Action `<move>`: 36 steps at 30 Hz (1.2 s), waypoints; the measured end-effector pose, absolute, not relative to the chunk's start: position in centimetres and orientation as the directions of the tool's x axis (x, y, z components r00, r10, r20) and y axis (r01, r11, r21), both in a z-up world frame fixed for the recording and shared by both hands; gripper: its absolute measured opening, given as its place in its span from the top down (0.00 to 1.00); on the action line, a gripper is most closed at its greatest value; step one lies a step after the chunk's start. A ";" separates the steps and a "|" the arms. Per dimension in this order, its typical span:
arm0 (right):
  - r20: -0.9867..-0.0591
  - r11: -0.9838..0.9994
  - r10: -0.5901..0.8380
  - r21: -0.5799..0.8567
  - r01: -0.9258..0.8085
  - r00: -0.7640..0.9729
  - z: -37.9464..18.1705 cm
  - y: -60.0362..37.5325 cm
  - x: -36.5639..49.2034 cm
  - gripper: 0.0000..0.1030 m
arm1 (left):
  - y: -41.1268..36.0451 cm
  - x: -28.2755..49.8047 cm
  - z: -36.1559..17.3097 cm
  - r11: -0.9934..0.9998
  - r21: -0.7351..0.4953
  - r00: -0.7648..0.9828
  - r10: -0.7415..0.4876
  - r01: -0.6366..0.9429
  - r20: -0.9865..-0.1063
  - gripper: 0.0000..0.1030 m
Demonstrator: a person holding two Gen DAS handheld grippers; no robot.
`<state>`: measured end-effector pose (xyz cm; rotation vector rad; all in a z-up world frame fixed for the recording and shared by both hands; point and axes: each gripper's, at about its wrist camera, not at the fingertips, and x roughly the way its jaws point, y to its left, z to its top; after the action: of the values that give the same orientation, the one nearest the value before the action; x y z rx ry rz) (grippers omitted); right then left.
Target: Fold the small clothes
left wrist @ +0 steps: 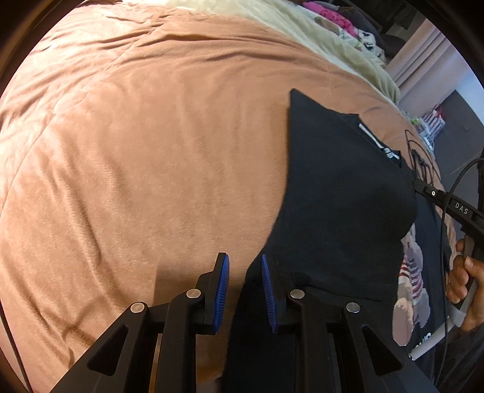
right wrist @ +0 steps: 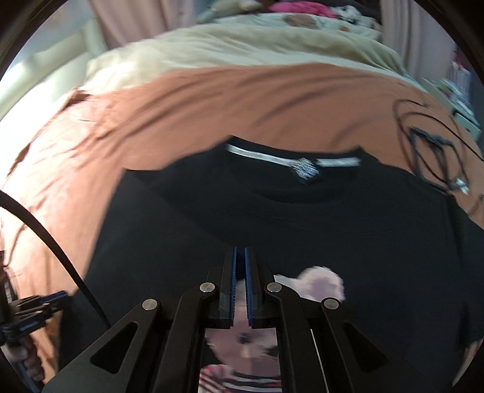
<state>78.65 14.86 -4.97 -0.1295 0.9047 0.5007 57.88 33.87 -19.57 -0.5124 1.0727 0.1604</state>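
A black T-shirt point(left wrist: 338, 193) with a teddy-bear print point(left wrist: 408, 290) lies on a pinkish-brown blanket point(left wrist: 151, 157). One side of it is folded over the body. My left gripper point(left wrist: 245, 269) is open at the shirt's near left edge, with dark cloth under its right finger and nothing clamped. My right gripper point(right wrist: 239, 272) has its blue pads nearly together over the shirt point(right wrist: 272, 217), just above the bear print point(right wrist: 320, 281); whether cloth is pinched between them does not show. The collar with its white tape point(right wrist: 290, 158) lies farther ahead. The right gripper also shows in the left wrist view point(left wrist: 423, 189).
A cream blanket point(right wrist: 242, 51) and a pile of colourful clothes point(right wrist: 302, 12) lie at the far end of the bed. A tangle of black cable point(right wrist: 429, 145) lies on the pink blanket right of the collar. The left gripper shows at the lower left point(right wrist: 33, 311).
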 end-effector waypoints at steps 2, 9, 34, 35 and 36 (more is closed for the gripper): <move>-0.783 0.874 0.372 0.114 -0.472 0.499 -5.2 14.9 78.0 0.84 | 34.1 57.7 -19.7 0.868 -0.324 0.478 -0.118 -0.376 -0.870 0.77; -0.765 0.809 0.463 0.159 -0.565 0.448 -5.0 15.6 73.2 0.66 | 33.8 56.8 -18.9 0.871 -0.316 0.486 -0.105 -0.376 -0.868 0.77; -0.846 0.741 0.438 0.150 -0.654 0.303 -6.4 17.0 63.1 0.66 | 32.5 44.9 -14.6 0.813 -0.334 0.550 -0.021 -0.476 -0.835 0.61; -0.842 0.746 0.441 0.151 -0.648 0.311 -5.7 16.0 62.4 0.66 | 32.3 44.5 -14.3 0.814 -0.332 0.558 -0.012 -0.476 -0.830 0.50; -0.838 0.749 0.443 0.150 -0.645 0.319 -5.1 15.3 62.0 0.66 | 32.0 44.0 -13.6 0.816 -0.331 0.572 0.000 -0.474 -0.820 0.46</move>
<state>61.99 15.26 -5.14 -0.2276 1.0183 0.7234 43.96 31.97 -13.62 -0.5676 0.9302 0.2957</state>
